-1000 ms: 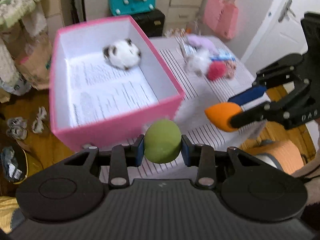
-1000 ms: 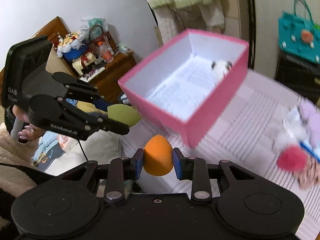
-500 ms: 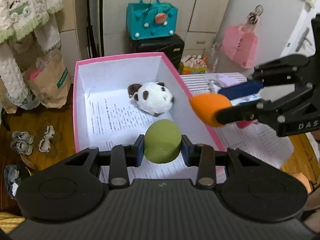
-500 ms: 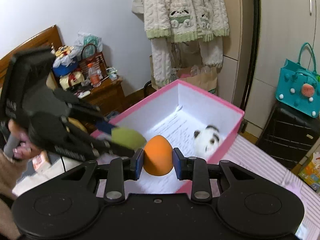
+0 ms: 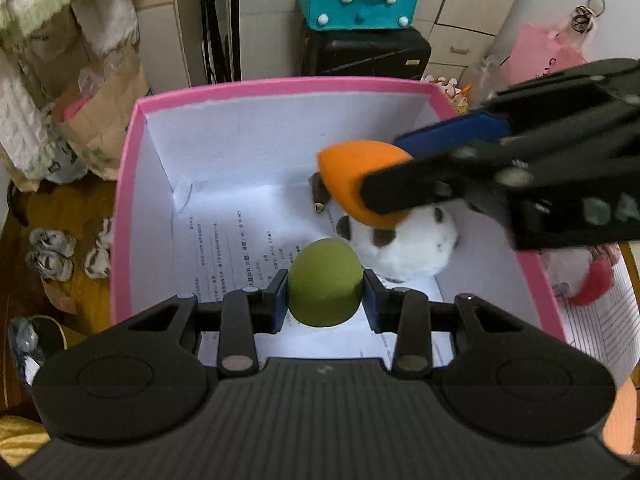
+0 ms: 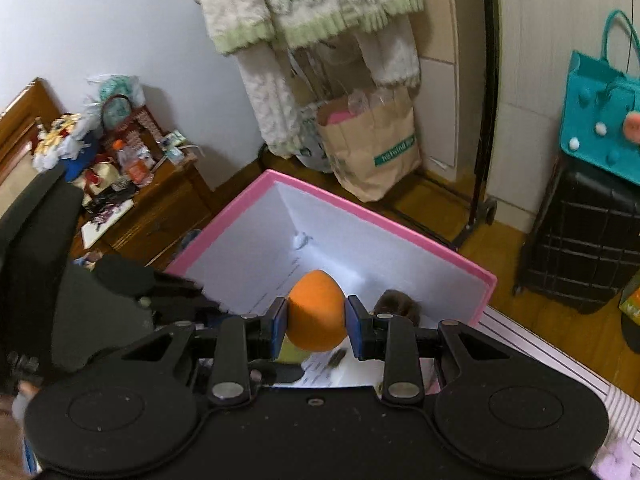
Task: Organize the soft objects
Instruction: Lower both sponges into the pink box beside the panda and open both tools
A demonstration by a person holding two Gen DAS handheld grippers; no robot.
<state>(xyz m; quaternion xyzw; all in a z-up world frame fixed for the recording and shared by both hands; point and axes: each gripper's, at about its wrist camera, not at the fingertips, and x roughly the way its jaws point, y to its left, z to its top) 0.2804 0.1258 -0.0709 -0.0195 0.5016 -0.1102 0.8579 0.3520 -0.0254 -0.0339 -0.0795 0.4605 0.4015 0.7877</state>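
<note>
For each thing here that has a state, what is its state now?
Pink box: open, no lid on it.
Green sponge: gripped over the box.
Orange sponge: gripped over the box.
Plush panda: lying inside the box.
Left gripper: shut on green sponge.
Right gripper: shut on orange sponge.

Plush toy half hidden, printed sheet text unreadable

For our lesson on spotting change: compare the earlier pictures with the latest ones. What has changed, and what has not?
Both grippers travelled from outside the pink cardboard box to over its paper-lined inside. The left gripper kept its green egg-shaped sponge, the right gripper its orange egg-shaped sponge. The white plush toy stayed in the box.
</note>
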